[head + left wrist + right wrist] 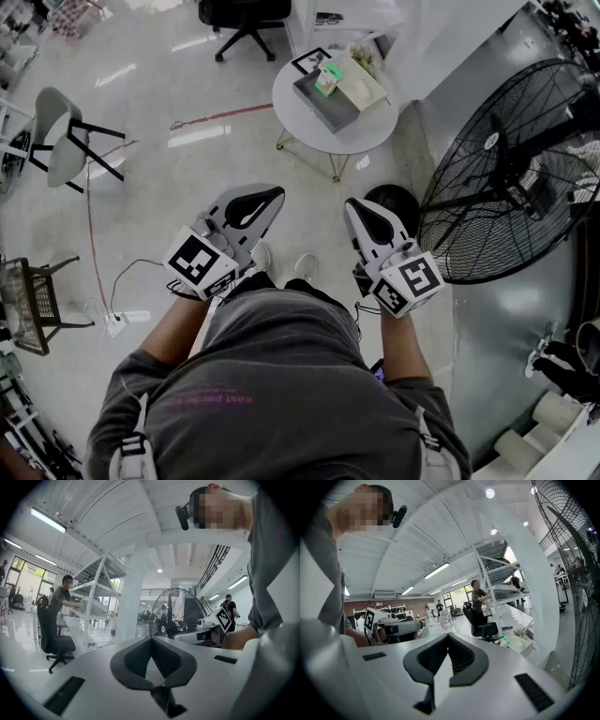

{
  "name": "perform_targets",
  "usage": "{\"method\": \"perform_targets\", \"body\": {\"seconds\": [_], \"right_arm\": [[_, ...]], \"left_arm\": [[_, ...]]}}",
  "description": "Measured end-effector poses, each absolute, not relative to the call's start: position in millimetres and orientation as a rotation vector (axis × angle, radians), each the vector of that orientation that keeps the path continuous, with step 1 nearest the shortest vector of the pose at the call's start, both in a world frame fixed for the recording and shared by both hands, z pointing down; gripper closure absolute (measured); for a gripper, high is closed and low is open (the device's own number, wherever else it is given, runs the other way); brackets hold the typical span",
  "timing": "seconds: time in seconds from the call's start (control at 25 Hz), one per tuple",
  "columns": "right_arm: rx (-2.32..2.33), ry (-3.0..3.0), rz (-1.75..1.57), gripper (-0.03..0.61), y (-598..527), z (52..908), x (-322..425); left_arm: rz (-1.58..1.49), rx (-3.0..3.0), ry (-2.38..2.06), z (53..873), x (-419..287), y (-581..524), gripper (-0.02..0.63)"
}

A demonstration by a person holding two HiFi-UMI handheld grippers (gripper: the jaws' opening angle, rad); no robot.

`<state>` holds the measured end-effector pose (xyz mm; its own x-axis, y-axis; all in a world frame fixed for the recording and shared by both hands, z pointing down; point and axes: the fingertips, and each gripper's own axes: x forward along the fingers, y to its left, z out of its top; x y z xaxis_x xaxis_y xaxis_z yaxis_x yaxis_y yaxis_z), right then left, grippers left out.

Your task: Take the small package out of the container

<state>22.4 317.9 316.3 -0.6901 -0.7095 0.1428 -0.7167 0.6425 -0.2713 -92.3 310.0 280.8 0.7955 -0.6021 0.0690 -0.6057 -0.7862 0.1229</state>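
Observation:
On a round white table (367,137) ahead of me sits a grey container (312,97), and a small green package (326,81) lies in it beside a beige box (357,82). Both grippers are held low in front of my body, well short of the table. My left gripper (274,194) is shut with nothing in it, its jaw tips meeting (151,639). My right gripper (352,202) is likewise shut and empty (449,635). In the right gripper view the container (519,644) and the green package (504,641) show small at the right.
A large black floor fan (511,169) stands close on the right, its round base (394,201) near the right gripper. A grey chair (58,145) and a wire stool (23,305) are at the left. A cable and power strip (118,320) lie on the floor. An office chair (246,19) stands beyond.

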Motion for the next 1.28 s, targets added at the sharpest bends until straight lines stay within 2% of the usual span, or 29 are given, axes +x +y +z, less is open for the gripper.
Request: {"method": "perform_targets", "body": {"seconds": [1.28], "right_arm": [[1.130, -2.862, 0.544, 0.557, 295.1, 335.1, 68.1]], "left_arm": [[0.067, 2.792, -1.070, 300.7, -48.2, 291.7, 0.598]]}}
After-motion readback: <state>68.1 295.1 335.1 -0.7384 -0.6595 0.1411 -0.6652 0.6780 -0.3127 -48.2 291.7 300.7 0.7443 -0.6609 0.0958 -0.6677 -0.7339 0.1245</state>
